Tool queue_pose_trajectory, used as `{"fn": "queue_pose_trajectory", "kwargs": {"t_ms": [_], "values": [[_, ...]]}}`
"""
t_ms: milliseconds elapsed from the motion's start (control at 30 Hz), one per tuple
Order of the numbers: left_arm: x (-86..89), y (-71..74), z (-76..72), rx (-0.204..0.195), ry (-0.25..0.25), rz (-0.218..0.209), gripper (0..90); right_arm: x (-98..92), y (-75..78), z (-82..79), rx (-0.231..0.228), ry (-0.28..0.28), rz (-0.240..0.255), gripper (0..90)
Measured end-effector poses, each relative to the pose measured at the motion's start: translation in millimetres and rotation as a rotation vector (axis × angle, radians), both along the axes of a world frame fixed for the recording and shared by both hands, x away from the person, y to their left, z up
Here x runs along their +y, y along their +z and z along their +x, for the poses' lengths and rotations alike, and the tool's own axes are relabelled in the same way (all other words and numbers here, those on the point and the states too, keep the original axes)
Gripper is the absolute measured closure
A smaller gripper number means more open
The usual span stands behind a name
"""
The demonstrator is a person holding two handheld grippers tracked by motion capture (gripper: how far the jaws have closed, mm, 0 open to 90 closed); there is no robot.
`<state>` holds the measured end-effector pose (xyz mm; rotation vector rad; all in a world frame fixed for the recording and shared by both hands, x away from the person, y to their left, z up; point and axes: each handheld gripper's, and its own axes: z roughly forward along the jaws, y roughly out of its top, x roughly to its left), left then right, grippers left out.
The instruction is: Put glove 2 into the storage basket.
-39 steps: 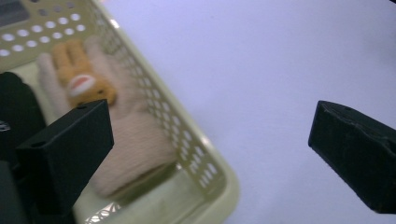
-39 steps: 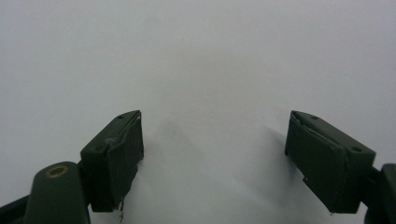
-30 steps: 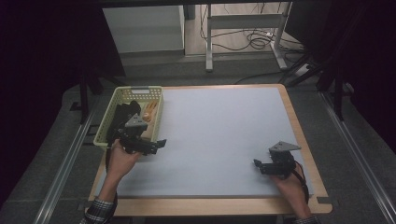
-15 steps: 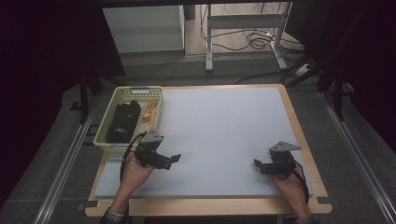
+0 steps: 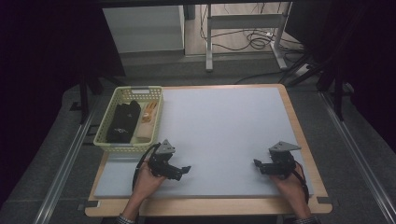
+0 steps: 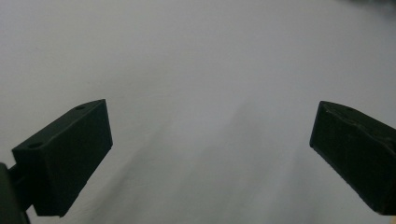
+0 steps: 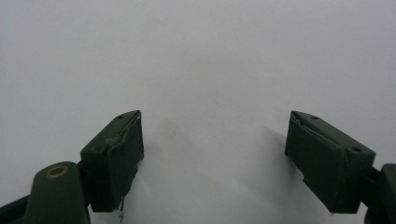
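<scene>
- I am holding my left gripper point(image 5: 183, 171) low over the grey mat point(image 5: 224, 130), jaws spread wide with nothing between them.
- My right gripper point(image 5: 258, 164) is resting on the mat too, jaws parted and empty.
- The yellow basket point(image 5: 105, 139) is sitting just beyond my left gripper, slightly to its left, well apart from my right one.
- Inside it, a black bundle point(image 5: 122, 122) is lying beside a tan wooden piece point(image 5: 146, 122); I cannot make out what either one is.
- The basket's near wall is hiding their lower ends.

Left gripper point(image 5: 183, 170) and right gripper point(image 5: 258, 165) both sit low, jaws spread wide, empty.
</scene>
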<state>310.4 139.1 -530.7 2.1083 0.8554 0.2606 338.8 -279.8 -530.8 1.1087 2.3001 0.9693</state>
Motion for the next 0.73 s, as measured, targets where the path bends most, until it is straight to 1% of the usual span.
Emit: {"fn": "queue_pose_trajectory", "kwargs": {"t_ms": [100, 233, 300, 333, 400, 433, 500, 733], "values": [[-4.6, -6.8, -0.3, 0.007, -0.008, 0.018, 0.0, 0.0, 0.0, 0.0, 0.000, 0.000, 0.000, 19.0], [-10.8, -15.2, -0.3, 0.022, -0.022, 0.051, 0.0, 0.0, 0.0, 0.0, 0.000, 0.000, 0.000, 18.9], [-14.1, -16.2, -0.6, 0.022, -0.026, 0.080, 0.0, 0.0, 0.0, 0.0, 0.000, 0.000, 0.000, 19.0], [-15.2, -16.3, -0.9, 0.017, -0.029, 0.086, 0.0, 0.0, 0.0, 0.0, 0.000, 0.000, 0.000, 19.0], [-17.0, -16.7, -1.0, 0.025, -0.033, 0.094, 0.0, 0.0, 0.0, 0.0, 0.000, 0.000, 0.000, 19.0], [-18.8, -17.3, -0.9, 0.026, -0.027, 0.110, 0.0, 0.0, 0.0, 0.0, 0.000, 0.000, 0.000, 19.0], [-21.4, -17.6, -2.2, 0.016, -0.023, 0.134, 0.0, 0.0, 0.0, 0.0, -0.001, 0.000, 0.000, 19.0], [-21.5, -17.9, -2.4, 0.016, -0.021, 0.133, 0.0, -0.1, -0.1, 0.0, 0.002, 0.000, 0.002, 18.9]]}}
